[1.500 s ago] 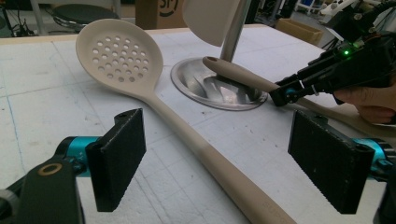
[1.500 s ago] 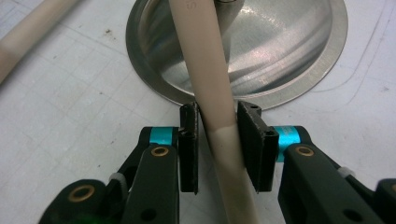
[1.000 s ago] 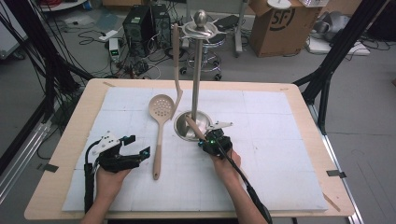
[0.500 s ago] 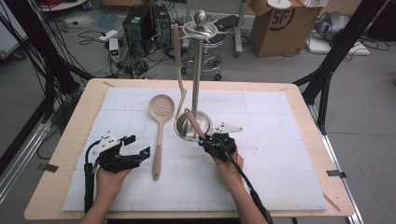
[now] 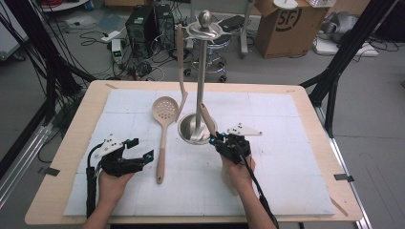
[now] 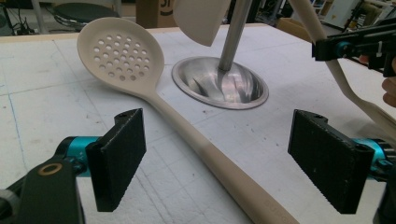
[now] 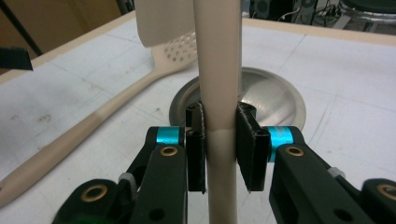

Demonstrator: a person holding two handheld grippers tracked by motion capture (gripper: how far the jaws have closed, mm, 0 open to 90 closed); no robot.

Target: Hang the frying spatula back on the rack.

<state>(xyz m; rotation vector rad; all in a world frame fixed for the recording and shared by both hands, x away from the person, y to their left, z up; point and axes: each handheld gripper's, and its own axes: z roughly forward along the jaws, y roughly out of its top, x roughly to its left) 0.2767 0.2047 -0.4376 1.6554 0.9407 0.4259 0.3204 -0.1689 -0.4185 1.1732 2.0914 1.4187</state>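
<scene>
Beige plastic utensil handle (image 7: 219, 93) is clamped between the right gripper (image 5: 217, 140) jaws and raised aslant beside the steel hanging stand (image 5: 199, 71), not yet hooked. One beige spatula (image 5: 180, 71) hangs already. Beige slotted spoon (image 5: 164, 125) lies on the white-padded worktop (image 5: 286, 157); left gripper (image 5: 138, 151) stands wide, empty.

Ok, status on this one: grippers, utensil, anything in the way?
Right gripper shut on utensil handle, tilted beside stand. Left gripper open over slotted spoon. Stand base close beneath.
</scene>
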